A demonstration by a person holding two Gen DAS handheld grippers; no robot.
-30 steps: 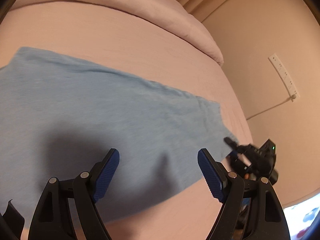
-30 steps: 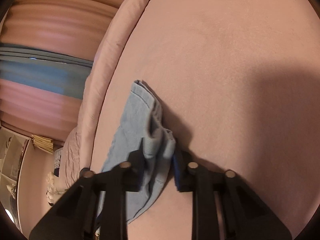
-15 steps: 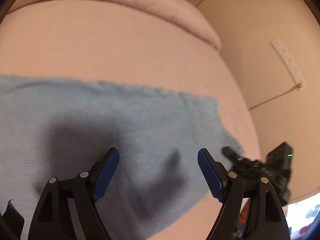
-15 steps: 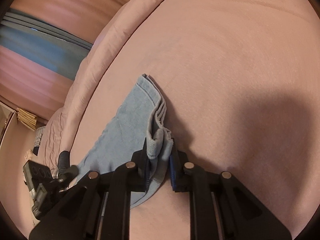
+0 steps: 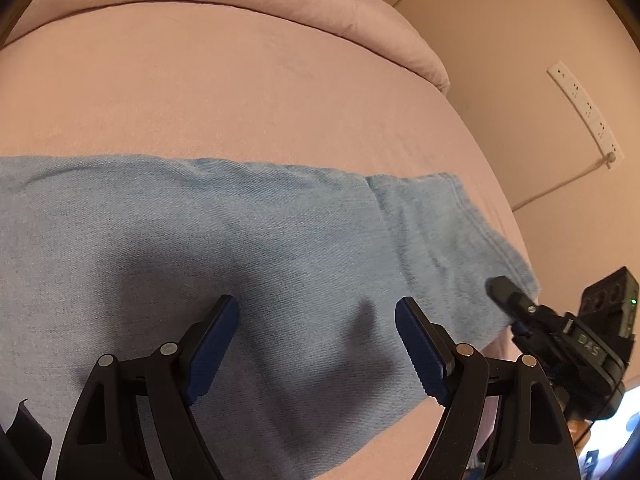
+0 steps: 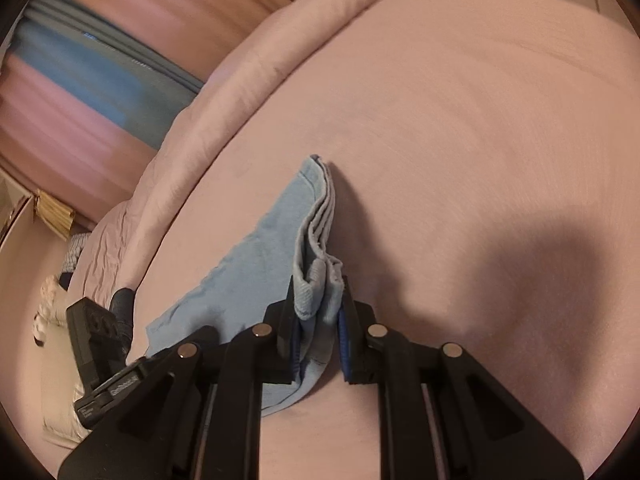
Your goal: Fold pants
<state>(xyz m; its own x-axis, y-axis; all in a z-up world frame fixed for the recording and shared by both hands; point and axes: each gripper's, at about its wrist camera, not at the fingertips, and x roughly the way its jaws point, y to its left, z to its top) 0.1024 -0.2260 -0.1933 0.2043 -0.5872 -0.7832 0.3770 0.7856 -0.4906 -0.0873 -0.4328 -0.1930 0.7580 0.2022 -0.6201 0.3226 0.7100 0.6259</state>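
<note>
While the pants (image 5: 248, 264) are lying flat on the bed (image 5: 240, 92), pale blue denim, their long axis is running left to right across the left wrist view, one end finishing near the bed's right edge. Right gripper (image 6: 318, 320) is pinching the stacked layers at that end corner, pads closed on the cloth, bunched fabric showing between them and lifting slightly off the sheet. Left gripper (image 5: 316, 344) is hovering over the middle of the pants, jaws spread wide, nothing between them, pointing steeply down. So the cloth is stretching away leftward from the right gripper, with the left one nearer the midline. Judgement: the coming fold is likely turning on carrying the held end along that long axis toward the far end. A duvet (image 5: 280, 4) is bunching beyond, and a power strip (image 5: 584, 110) is hanging on the wall to the right.
</note>
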